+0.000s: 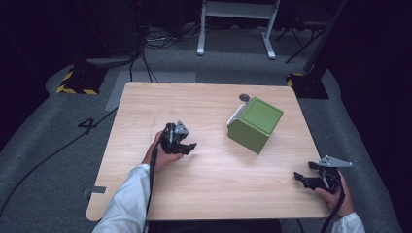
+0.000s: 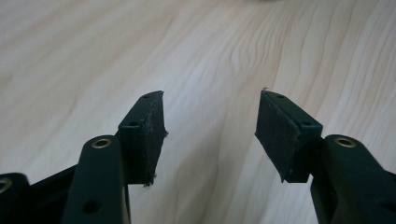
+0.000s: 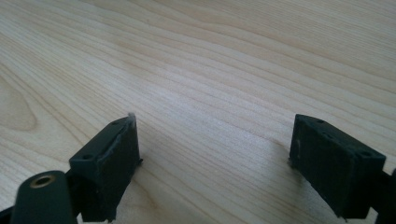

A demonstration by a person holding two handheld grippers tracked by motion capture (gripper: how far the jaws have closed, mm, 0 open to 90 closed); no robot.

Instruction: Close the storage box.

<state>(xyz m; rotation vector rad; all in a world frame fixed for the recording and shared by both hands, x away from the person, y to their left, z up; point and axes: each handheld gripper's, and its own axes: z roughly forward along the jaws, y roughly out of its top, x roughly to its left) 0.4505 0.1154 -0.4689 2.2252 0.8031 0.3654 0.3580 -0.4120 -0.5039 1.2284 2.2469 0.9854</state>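
Observation:
A green box point(image 1: 256, 124) with a white side panel sits tilted on the wooden table point(image 1: 209, 194), right of centre and toward the back. My left gripper point(image 1: 189, 147) rests at the table's middle left, held in a hand, open, a little way left of the box. Its jaws point(image 2: 211, 133) stand apart over bare wood with nothing between them. My right gripper point(image 1: 300, 177) lies near the table's front right corner, pointing left. It is open too, and its pads point(image 3: 116, 158) frame bare wood grain point(image 3: 215, 154).
A small dark round object point(image 1: 244, 97) lies on the table just behind the box. Beyond the far edge are a white desk frame point(image 1: 236, 24), cables on grey carpet, and yellow-black striped bases point(image 1: 77, 81) at both back corners.

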